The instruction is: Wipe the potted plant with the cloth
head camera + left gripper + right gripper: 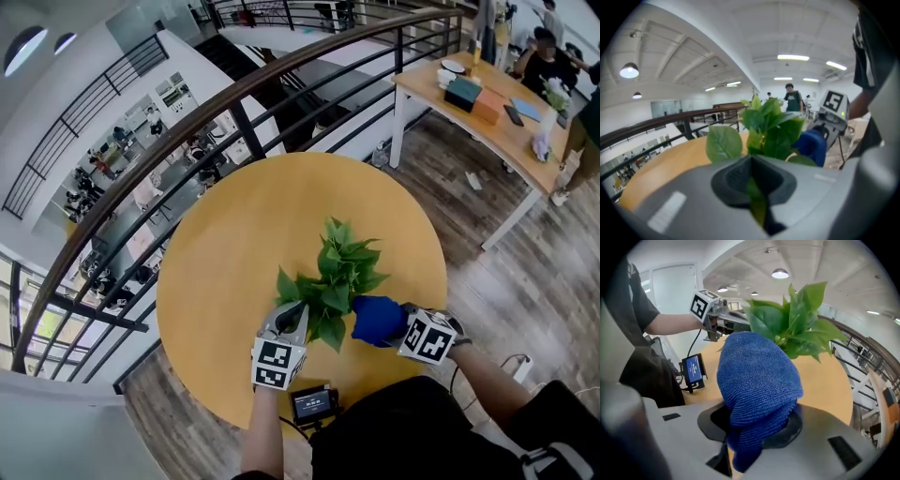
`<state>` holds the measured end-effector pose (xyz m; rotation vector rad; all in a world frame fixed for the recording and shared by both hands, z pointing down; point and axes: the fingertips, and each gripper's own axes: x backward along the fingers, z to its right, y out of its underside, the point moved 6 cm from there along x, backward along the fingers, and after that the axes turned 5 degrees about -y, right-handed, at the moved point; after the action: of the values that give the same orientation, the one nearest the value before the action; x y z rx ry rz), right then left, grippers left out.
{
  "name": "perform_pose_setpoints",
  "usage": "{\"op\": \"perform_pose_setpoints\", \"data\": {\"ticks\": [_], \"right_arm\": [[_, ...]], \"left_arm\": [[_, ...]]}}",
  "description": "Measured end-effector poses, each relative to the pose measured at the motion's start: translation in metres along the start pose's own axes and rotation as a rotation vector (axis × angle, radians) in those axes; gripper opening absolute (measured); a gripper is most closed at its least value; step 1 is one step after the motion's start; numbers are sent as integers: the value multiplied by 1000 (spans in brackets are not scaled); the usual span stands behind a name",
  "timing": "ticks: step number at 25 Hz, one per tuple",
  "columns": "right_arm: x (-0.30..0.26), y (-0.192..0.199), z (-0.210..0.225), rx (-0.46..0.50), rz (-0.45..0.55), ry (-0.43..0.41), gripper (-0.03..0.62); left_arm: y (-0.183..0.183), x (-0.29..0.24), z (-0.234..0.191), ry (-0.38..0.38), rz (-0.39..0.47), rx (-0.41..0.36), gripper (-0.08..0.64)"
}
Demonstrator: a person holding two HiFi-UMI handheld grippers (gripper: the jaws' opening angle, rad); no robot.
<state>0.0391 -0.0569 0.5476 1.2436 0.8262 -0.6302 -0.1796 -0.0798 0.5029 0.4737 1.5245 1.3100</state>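
A: So where does your plant stand?

B: Your plant (pixel 339 272) stands on the round wooden table (pixel 234 234), toward the edge nearest you, between your two grippers. The head view gives you only leaves from above.

A: And your left gripper?

B: From above, your left gripper (pixel 298 317) meets the near leaves, yet you can't read its jaws there. Its own view settles that: the jaws are clenched on one leaf (pixel 757 199), pinched flat between them.

A: Your right one?

B: Your right gripper (pixel 398 325) is grasping the blue cloth (pixel 378 319). In the head view the cloth is a rounded lump right against the leaves on your right; whether it presses them, you can't tell. The right gripper view shows what that hides: the cloth's end tucked down between the jaws, the rest bulging forward, with the leaves rising just behind it.
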Motion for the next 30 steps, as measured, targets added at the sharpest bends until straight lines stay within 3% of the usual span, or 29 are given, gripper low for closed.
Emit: {"op": "perform_pose_setpoints", "data": {"ticks": [5,9,11,16,18,23,27,30], "right_arm": [[-34,39,-24,74,-218,-101,141],[-28,61,-32,48,-246,-121,141],[-12,59,-29,44,-197,-87,141],[45,11,-6,86,84,94,141],[48,-4,7,77,117,111,141],[5,-9,15,51,14,31,141],[-28,12,-7,67,-113,-77,141],[-36,35,-23,77,-193,-111,141]], "left_arm": [[1,-1,0,0,-6,1,-2],[0,-2,0,3,-4,-2,-2],[0,-2,0,4,-6,-6,-2],[0,-2,2,5,-7,-14,-2],[0,-1,2,4,-8,-11,-2],[2,-1,-1,-2,-13,-5,-2],[3,-2,-2,-7,-12,-9,-2],[3,-3,-3,-11,-6,-13,-2]]}}
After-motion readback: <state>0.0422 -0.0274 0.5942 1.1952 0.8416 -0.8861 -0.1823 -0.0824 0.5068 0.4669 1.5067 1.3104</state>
